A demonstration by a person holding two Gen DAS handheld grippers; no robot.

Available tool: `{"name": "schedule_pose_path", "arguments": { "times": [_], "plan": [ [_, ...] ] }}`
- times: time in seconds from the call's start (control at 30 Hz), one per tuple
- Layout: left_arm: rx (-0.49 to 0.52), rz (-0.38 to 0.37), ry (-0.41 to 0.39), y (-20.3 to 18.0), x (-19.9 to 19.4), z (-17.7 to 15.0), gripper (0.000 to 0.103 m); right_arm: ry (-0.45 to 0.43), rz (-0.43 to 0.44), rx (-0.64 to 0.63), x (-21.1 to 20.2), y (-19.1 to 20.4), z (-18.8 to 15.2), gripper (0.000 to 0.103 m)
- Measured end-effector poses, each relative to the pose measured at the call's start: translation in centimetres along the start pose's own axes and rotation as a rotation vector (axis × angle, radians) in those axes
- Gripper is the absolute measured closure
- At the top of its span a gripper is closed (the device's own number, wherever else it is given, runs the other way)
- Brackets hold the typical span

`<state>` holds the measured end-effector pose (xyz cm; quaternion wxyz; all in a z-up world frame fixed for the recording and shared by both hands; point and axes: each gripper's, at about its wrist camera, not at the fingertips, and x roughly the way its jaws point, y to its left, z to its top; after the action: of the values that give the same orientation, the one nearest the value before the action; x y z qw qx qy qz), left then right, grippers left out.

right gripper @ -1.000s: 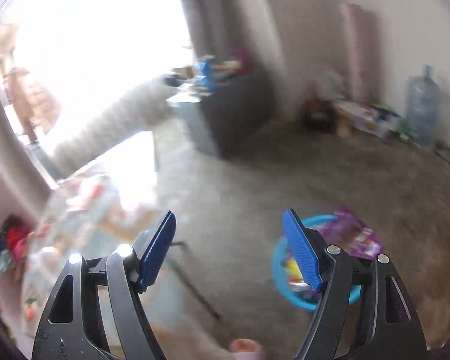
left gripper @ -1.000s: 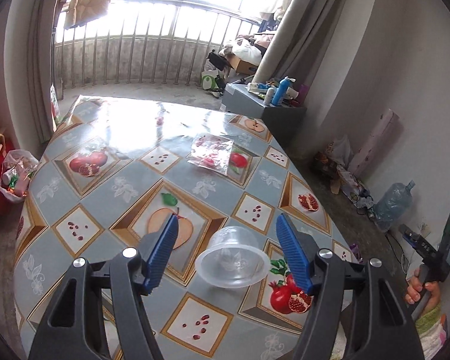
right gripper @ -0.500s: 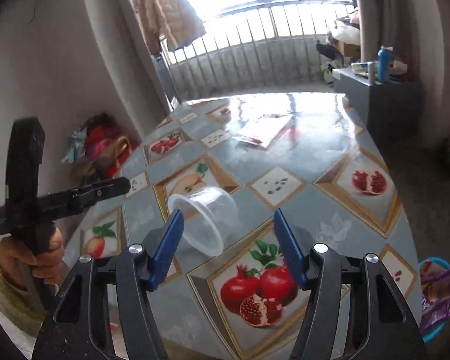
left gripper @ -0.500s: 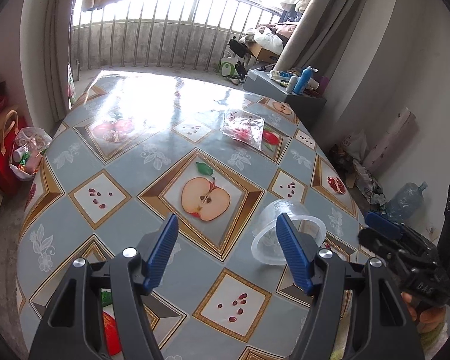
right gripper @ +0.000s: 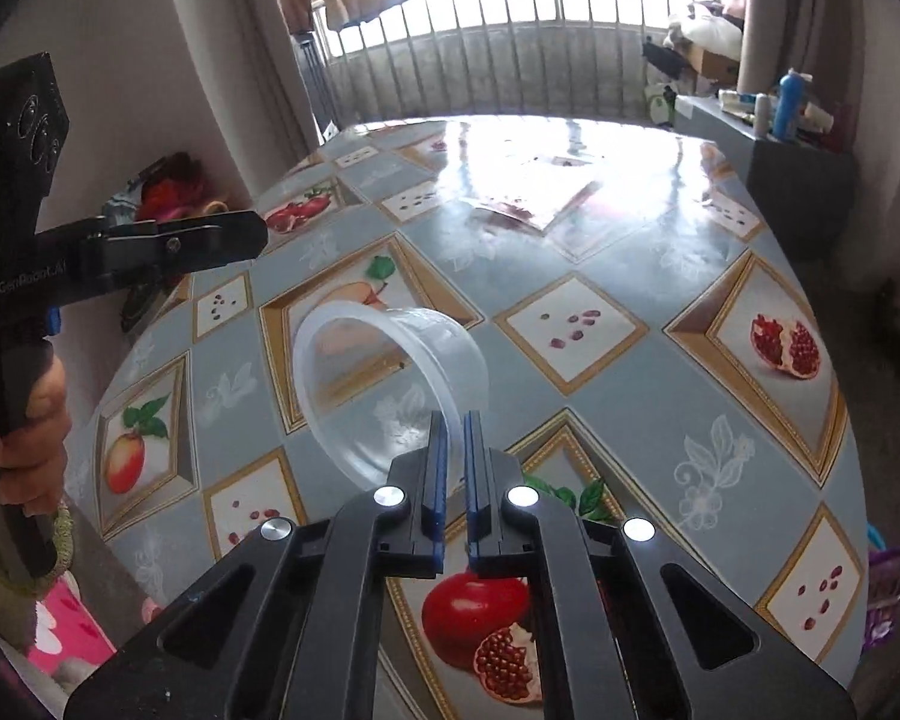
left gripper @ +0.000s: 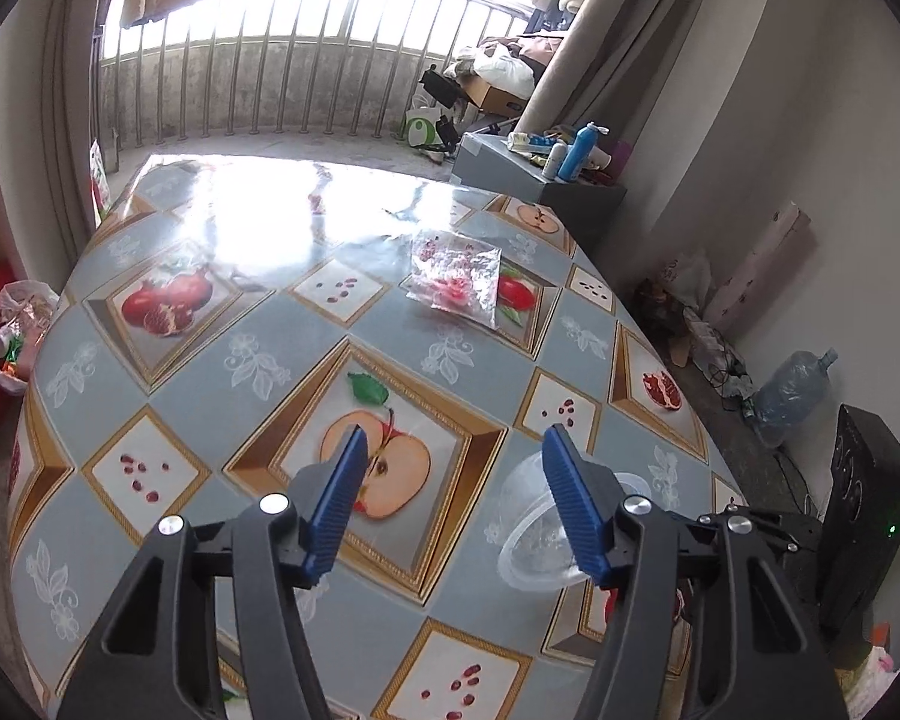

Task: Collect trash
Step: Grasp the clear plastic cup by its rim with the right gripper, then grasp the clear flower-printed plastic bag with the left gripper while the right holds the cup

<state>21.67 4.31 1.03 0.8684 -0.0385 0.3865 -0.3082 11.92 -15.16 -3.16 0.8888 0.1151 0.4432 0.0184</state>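
Note:
A clear plastic cup (right gripper: 384,384) lies tipped on its side on the fruit-patterned table (right gripper: 618,408). My right gripper (right gripper: 456,426) is shut on the cup's rim. In the left wrist view the cup (left gripper: 537,531) shows at the table's right edge, partly behind my right finger. My left gripper (left gripper: 456,480) is open and empty above the apple print, left of the cup. A clear plastic wrapper (left gripper: 459,282) with red print lies flat further back on the table; it also shows in the right wrist view (right gripper: 528,204).
A blue trash basket (right gripper: 876,540) with a purple wrapper stands on the floor right of the table. A grey cabinet (left gripper: 534,180) with bottles stands beyond the table. A water jug (left gripper: 792,390) and clutter lie along the right wall. Bags (left gripper: 12,330) sit left of the table.
My right gripper swung from the floor to the table and has closed on the cup's rim. My left gripper drew back and left, away from the cup, staying open.

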Motion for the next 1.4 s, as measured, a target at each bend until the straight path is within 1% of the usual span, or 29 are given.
{"name": "schedule_pose_path", "arguments": {
  "times": [0.13, 0.2, 0.33, 0.4, 0.47, 0.57, 0.63, 0.67, 0.8, 0.83, 0.9, 0.93, 0.97, 1.0, 1.07, 1.13, 1.17, 1.27, 1.4],
  "plan": [
    [0.033, -0.018, 0.002, -0.9, 2.8, 3.0, 0.044, -0.019, -0.016, 0.080, 0.1, -3.0, 1.1, 0.099],
    [0.051, -0.026, 0.010, -1.5, 5.2, 4.8, 0.044, -0.026, -0.038, 0.115, 0.4, -4.8, 1.8, 0.099],
    [0.070, 0.025, 0.026, -1.8, 10.8, 8.2, 0.043, -0.044, -0.087, 0.180, 0.6, -8.5, 3.5, 0.099],
    [0.057, 0.060, 0.058, -1.5, 14.1, 10.0, 0.037, -0.058, -0.109, 0.208, 0.7, -10.2, 4.4, 0.099],
    [0.050, 0.077, 0.095, -1.2, 17.2, 11.3, 0.033, -0.070, -0.132, 0.223, 0.9, -11.5, 5.1, 0.099],
    [0.077, 0.103, 0.168, -1.4, 21.2, 12.1, 0.026, -0.081, -0.154, 0.254, 1.4, -13.2, 5.8, 0.099],
    [0.097, 0.113, 0.226, -1.8, 23.4, 12.2, 0.024, -0.083, -0.164, 0.275, 1.6, -14.0, 6.0, 0.099],
    [0.108, 0.122, 0.241, -2.0, 24.0, 12.0, 0.022, -0.084, -0.166, 0.285, 1.7, -14.3, 5.9, 0.099],
    [0.248, 0.193, 0.223, -3.5, 24.9, 11.3, 0.021, -0.088, -0.168, 0.317, 1.5, -14.9, 5.1, 0.099],
    [0.242, 0.187, 0.220, -3.5, 24.8, 11.2, 0.022, -0.089, -0.169, 0.323, 1.4, -15.0, 5.1, 0.099],
    [0.234, 0.193, 0.211, -3.3, 24.4, 11.2, 0.032, -0.090, -0.169, 0.332, 1.3, -15.1, 4.8, 0.099],
    [0.239, 0.189, 0.211, -3.4, 24.1, 11.2, 0.040, -0.090, -0.171, 0.334, 1.2, -15.3, 4.8, 0.099],
    [0.243, 0.186, 0.210, -3.6, 23.8, 11.1, 0.052, -0.091, -0.171, 0.337, 1.0, -15.2, 4.7, 0.099],
    [0.246, 0.182, 0.211, -3.7, 23.5, 11.0, 0.056, -0.091, -0.170, 0.339, 0.8, -15.1, 4.6, 0.099],
    [0.250, 0.173, 0.214, -4.0, 22.9, 10.7, 0.076, -0.091, -0.169, 0.344, 0.4, -15.0, 4.3, 0.099],
    [0.236, 0.160, 0.219, -4.1, 22.3, 10.2, 0.085, -0.089, -0.166, 0.354, -0.2, -14.9, 3.8, 0.099],
    [0.232, 0.158, 0.222, -4.1, 21.8, 9.8, 0.090, -0.088, -0.167, 0.358, -0.5, -14.7, 3.5, 0.099],
    [0.204, 0.128, 0.241, -4.3, 20.3, 8.3, 0.096, -0.080, -0.163, 0.371, -1.6, -14.3, 2.5, 0.099],
    [0.163, 0.067, 0.273, -4.7, 17.0, 4.8, 0.099, -0.064, -0.145, 0.391, -3.2, -13.8, 0.8, 0.099]
  ]
}}
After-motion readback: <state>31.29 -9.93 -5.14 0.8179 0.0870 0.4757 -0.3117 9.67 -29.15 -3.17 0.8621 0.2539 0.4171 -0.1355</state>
